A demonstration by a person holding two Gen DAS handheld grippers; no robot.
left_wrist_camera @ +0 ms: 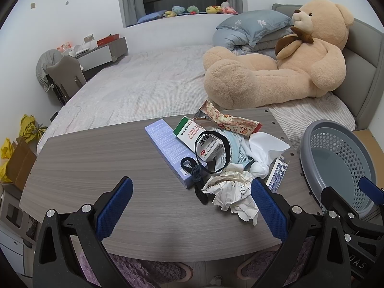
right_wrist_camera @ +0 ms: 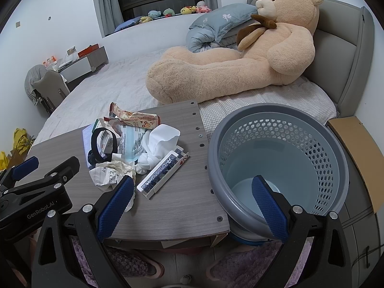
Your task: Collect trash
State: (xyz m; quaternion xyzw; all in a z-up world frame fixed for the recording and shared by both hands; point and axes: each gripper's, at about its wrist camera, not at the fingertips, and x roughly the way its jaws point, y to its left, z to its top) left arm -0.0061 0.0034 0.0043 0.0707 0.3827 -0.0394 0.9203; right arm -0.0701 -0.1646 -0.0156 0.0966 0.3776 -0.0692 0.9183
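A trash pile lies on the grey wood table (left_wrist_camera: 96, 156): crumpled lined paper (left_wrist_camera: 230, 192), a white tissue wad (left_wrist_camera: 264, 153), a snack wrapper (left_wrist_camera: 225, 120), a mask packet (left_wrist_camera: 236, 152), a green-and-white medicine box (left_wrist_camera: 196, 136), a lilac box (left_wrist_camera: 168, 146), a black hair band (left_wrist_camera: 211, 151) and a playing-card box (right_wrist_camera: 163, 175). My left gripper (left_wrist_camera: 192, 204) hangs open just short of the paper, holding nothing. My right gripper (right_wrist_camera: 192, 204) is open too, one finger over the table's right corner and the other over the grey perforated basket (right_wrist_camera: 312, 144), which looks empty.
The basket stands off the table's right edge, beside the bed (left_wrist_camera: 144, 84). A large teddy bear (left_wrist_camera: 276, 72) and folded bedding lie beyond the table. A cardboard box (right_wrist_camera: 355, 148) sits right of the basket. Yellow bags (left_wrist_camera: 28, 127) are at far left. A person's fuzzy slippers show below the table.
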